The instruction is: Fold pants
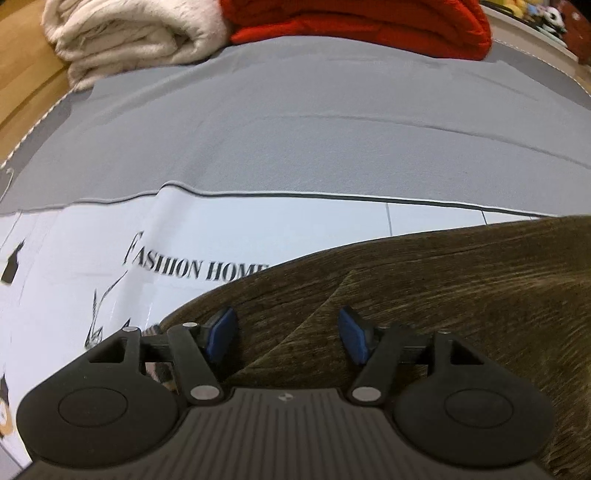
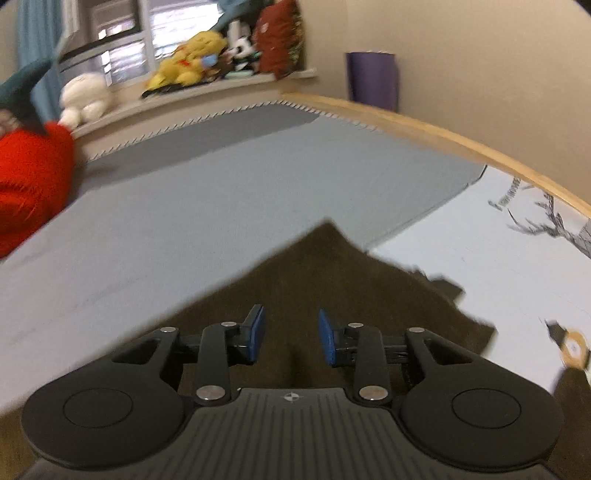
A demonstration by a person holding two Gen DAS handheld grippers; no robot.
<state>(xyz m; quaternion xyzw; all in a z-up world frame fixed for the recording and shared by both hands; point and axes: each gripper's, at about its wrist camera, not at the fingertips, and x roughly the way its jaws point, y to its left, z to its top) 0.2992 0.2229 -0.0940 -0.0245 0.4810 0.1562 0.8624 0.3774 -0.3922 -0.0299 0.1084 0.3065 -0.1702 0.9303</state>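
Brown ribbed pants (image 1: pixel 443 288) lie on the bed and fill the lower right of the left wrist view. My left gripper (image 1: pixel 288 321) hangs over their near edge. Its blue pads (image 1: pixel 223 328) stand wide apart, with cloth below them and nothing pinched. In the blurred right wrist view the pants (image 2: pixel 325 266) end in a corner pointing away from me, on the line between the grey sheet and the white cover. My right gripper (image 2: pixel 291 325) sits just above that cloth, jaws apart and nothing between them.
A grey sheet (image 1: pixel 295 129) covers the far bed, and a white printed cover (image 1: pixel 92 240) the near part. A cream blanket (image 1: pixel 129 40) and a red garment (image 1: pixel 351 22) lie at the far edge. Plush toys (image 2: pixel 184 62) line the sill. A purple roll (image 2: pixel 373 79) stands behind the wooden frame (image 2: pixel 406 122).
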